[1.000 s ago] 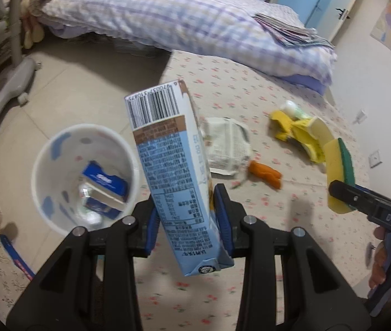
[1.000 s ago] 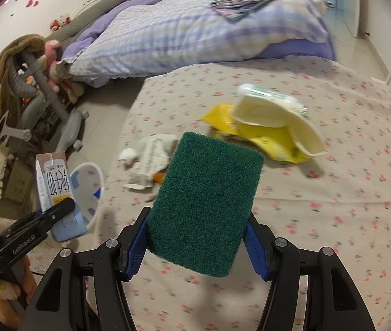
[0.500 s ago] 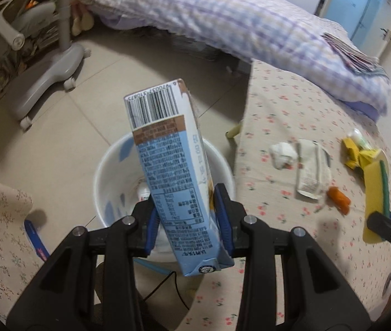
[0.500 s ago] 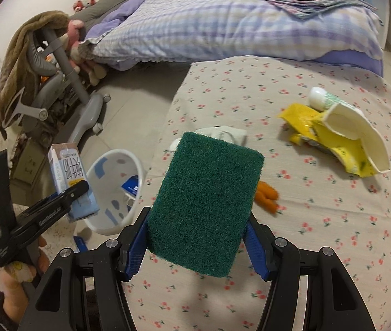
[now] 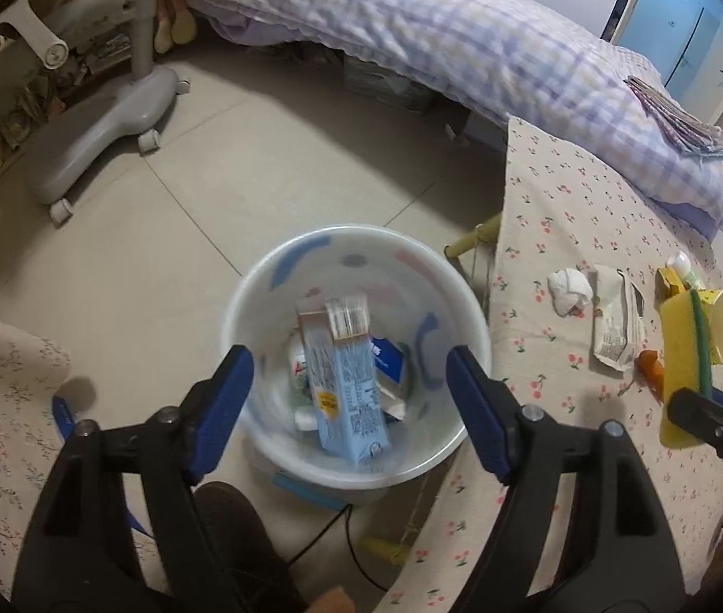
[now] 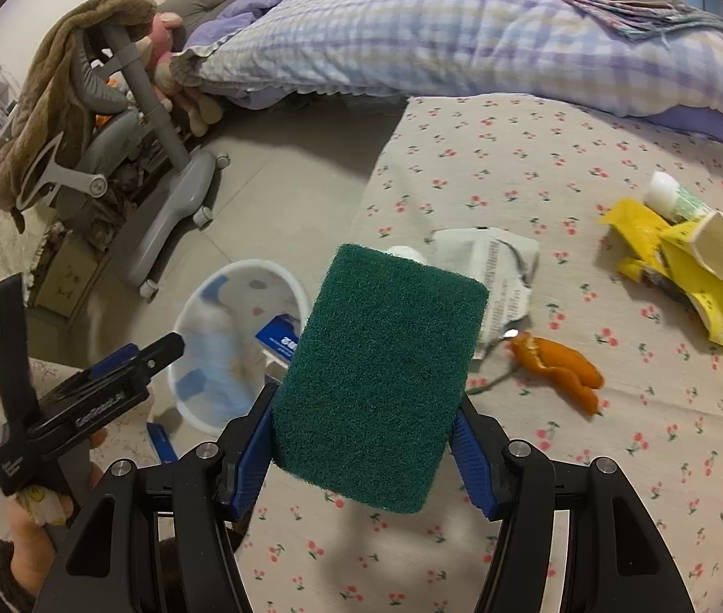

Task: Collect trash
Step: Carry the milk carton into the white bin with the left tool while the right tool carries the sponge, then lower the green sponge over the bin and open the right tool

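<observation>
- Your left gripper (image 5: 348, 383) hangs over the white bin (image 5: 259, 296), jaws wide apart and empty; the carton (image 5: 346, 388) lies inside the bin.
- Your right gripper (image 6: 366, 439) is clamped on the sponge (image 6: 382, 373), held upright over the table (image 6: 514, 163).
- From the sponge, the bin lies down and to your left, off the table's edge.

**Trash count**

One white bin (image 5: 280, 276) holding one blue milk carton (image 5: 346, 388). On the surface: one sponge (image 6: 382, 383), one orange peel (image 6: 560, 365), one crumpled tissue (image 5: 569, 290), one torn wrapper (image 5: 617, 327), one yellow package (image 6: 688, 260).
</observation>
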Demonstrator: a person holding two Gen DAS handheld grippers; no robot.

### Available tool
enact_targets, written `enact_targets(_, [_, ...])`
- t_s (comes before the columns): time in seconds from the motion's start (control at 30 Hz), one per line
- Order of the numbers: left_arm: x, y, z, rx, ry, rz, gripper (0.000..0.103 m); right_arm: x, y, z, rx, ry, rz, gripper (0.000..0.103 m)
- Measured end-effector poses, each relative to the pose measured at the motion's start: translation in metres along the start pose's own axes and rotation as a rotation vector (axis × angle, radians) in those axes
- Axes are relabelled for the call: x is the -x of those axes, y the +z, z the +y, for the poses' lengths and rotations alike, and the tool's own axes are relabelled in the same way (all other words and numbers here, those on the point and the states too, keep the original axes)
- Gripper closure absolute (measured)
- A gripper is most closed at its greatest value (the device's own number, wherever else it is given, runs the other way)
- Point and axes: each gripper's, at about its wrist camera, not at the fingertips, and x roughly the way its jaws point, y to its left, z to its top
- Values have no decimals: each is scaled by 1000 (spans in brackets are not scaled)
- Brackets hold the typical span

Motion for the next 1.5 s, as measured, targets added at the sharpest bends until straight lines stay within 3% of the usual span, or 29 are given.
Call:
enact_targets(0.23, [9,-9,29,0,42,1,18,-21,3,20,25,19,25,39])
enact_targets(0.6, [13,-21,77,68,69,28,17,-59,5,69,115,57,48,39])
enact_targets(0.97, [15,-26,102,118,77,37,17,-80,9,103,158,102,29,37])
enact_targets(1.03, [16,-27,105,125,77,38,17,-81,10,104,154,115,19,30])
enact_targets(1.07, [16,-27,106,127,77,40,16,-80,11,104,150,113,15,18])
enact_targets(1.1, [15,-27,106,129,75,42,15,-78,12,104,148,105,1,13])
enact_targets(1.2, [16,-27,106,131,75,42,6,-71,13,102,155,92,-15,13])
enact_targets(1.5, [19,-26,91,110,60,38,4,-45,8,74,112,68,-29,13])
